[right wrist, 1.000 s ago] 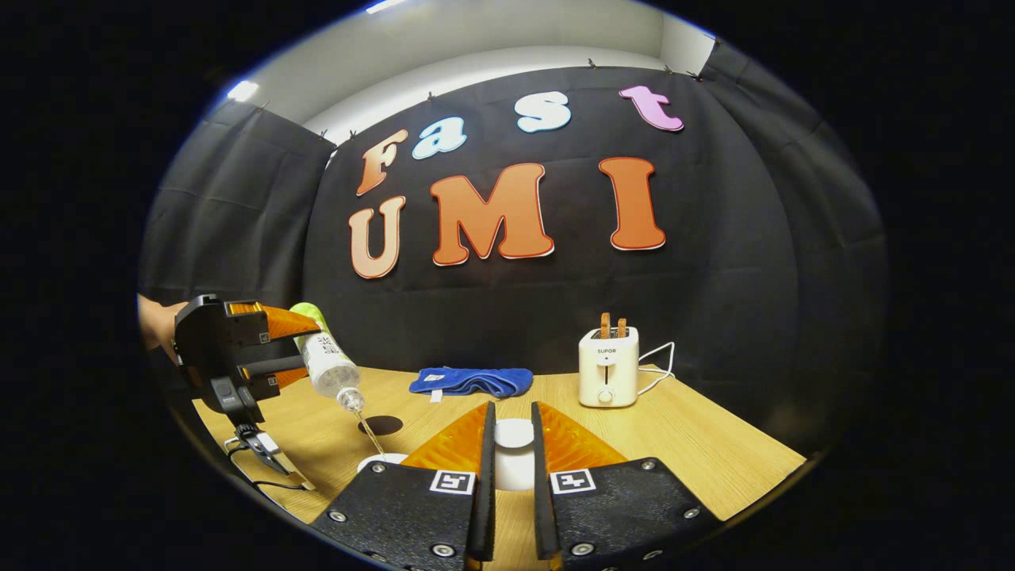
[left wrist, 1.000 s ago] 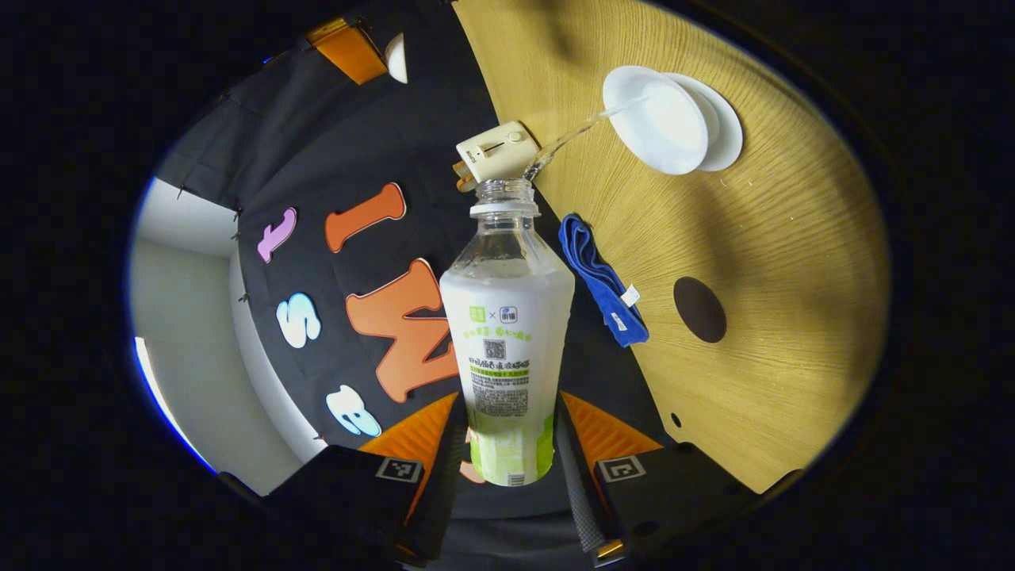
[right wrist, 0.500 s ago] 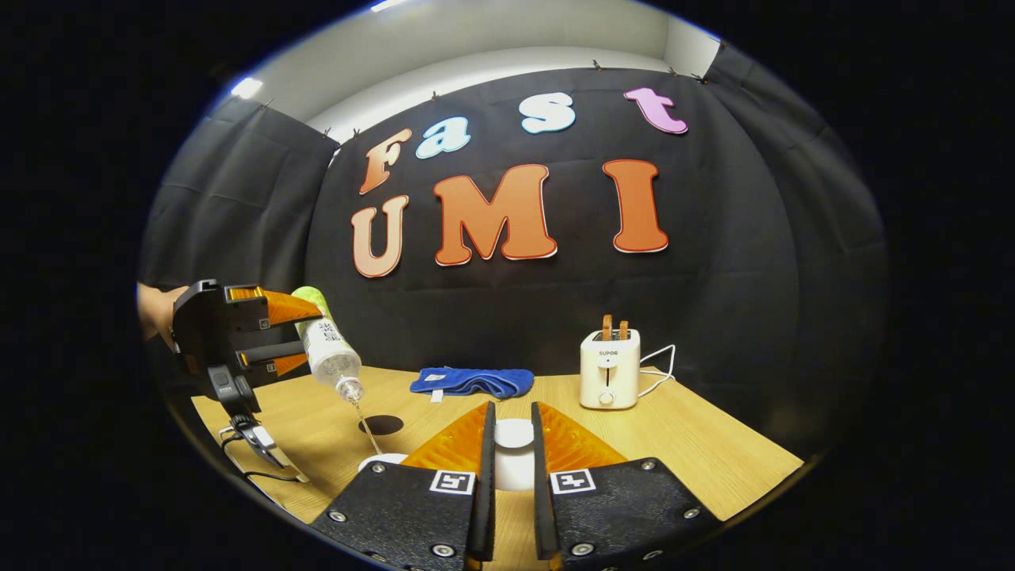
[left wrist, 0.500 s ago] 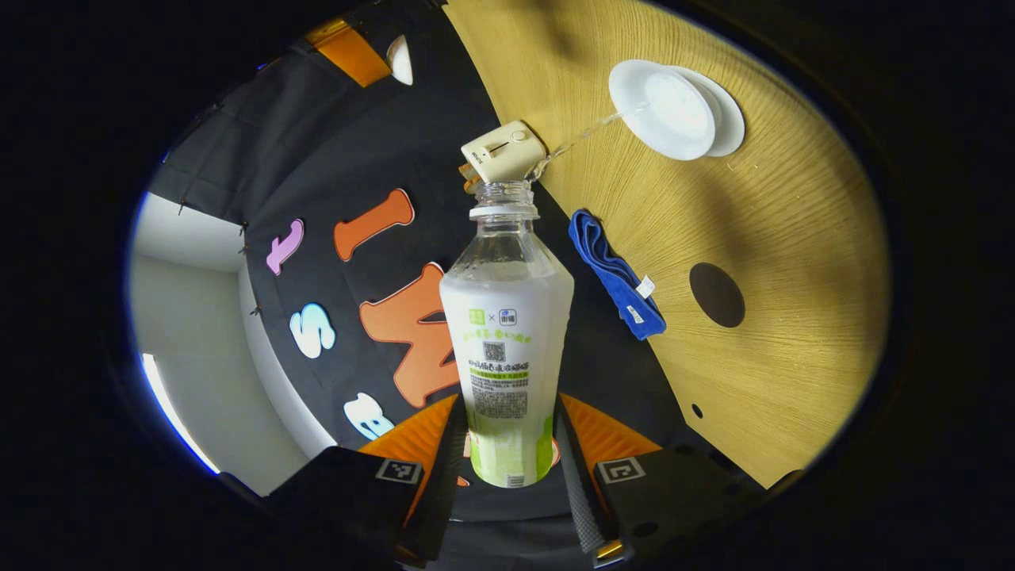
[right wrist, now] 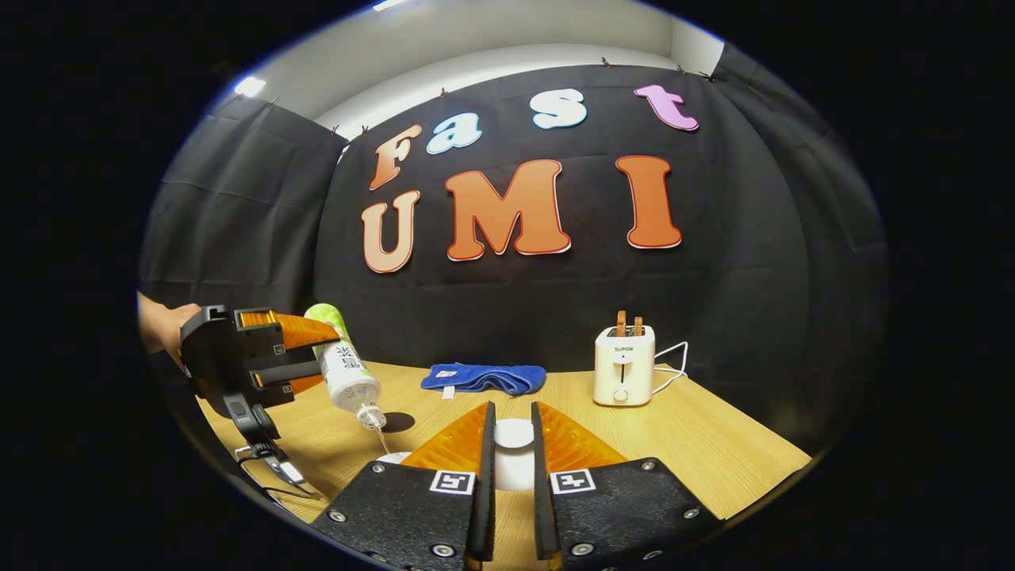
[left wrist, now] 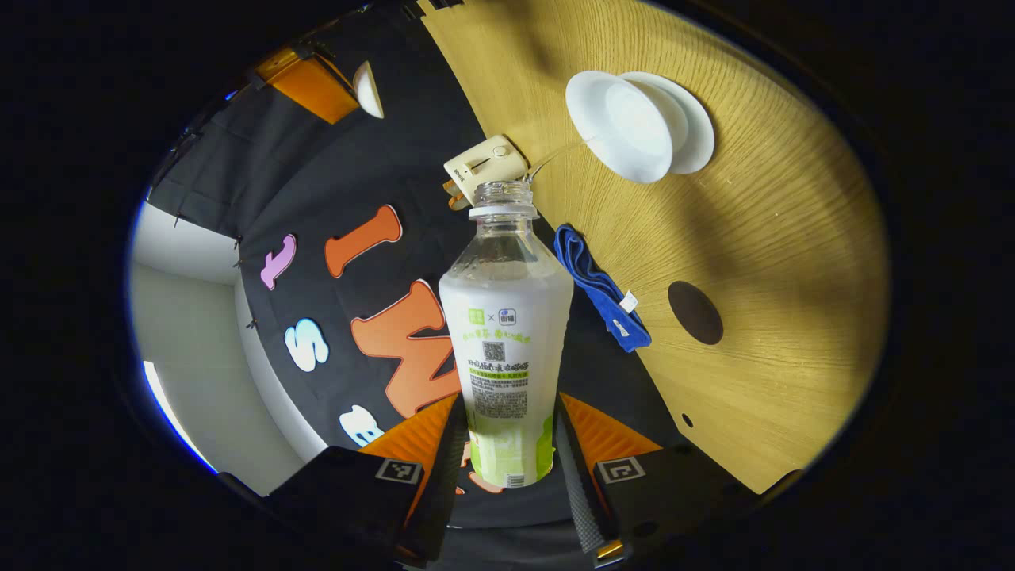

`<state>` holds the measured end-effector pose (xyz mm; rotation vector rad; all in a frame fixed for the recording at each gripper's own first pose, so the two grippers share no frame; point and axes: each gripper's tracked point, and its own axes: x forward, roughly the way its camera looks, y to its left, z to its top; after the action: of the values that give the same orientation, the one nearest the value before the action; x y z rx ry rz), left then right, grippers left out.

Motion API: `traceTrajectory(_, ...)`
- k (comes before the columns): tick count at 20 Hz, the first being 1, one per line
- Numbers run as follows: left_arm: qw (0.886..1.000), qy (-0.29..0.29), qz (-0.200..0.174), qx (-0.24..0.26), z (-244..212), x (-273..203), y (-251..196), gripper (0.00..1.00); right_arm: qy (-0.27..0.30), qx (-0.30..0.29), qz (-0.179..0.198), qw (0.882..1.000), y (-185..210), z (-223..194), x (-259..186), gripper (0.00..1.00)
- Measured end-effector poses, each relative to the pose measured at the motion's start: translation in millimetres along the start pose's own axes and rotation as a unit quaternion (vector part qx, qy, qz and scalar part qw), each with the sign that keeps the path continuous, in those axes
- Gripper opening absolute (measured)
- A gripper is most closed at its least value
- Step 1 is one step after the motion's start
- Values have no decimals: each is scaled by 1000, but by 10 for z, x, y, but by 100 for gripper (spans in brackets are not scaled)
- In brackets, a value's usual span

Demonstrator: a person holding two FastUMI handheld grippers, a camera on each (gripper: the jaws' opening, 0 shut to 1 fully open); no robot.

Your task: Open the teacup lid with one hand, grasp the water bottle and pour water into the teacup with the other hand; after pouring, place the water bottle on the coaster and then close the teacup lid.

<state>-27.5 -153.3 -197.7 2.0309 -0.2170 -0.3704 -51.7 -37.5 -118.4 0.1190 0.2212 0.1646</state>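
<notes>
The water bottle [left wrist: 507,333] is clamped, tilted, in the left tongs [left wrist: 507,444], a thin stream reaching the teacup [left wrist: 626,127]; the tilt should be held steady. The lid [right wrist: 514,434] is pinched by the right tongs [right wrist: 513,464].

The uncapped water bottle [left wrist: 506,333], clear-necked with a white and green label, is tipped mouth-down, a thin stream running into the open white teacup [left wrist: 626,127]. The white lid [right wrist: 514,434] is held aloft. The dark round coaster [left wrist: 695,312] lies near the teacup.
</notes>
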Motion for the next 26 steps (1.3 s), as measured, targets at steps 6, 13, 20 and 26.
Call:
traceTrajectory(6,1000,-12,-2,-26,84,63,-166,63,6,-1,9,1000,100,-40,59,20)
traceTrajectory(13,991,-8,-6,-132,-24,97,-217,67,21,-10,21,1000,276,-137,193,20)
traceTrajectory(20,941,41,-4,-336,-486,185,-414,65,33,-17,34,999,428,-185,313,20)
traceTrajectory(26,855,84,56,-509,-1059,229,-238,61,34,-22,36,999,471,-142,377,20)
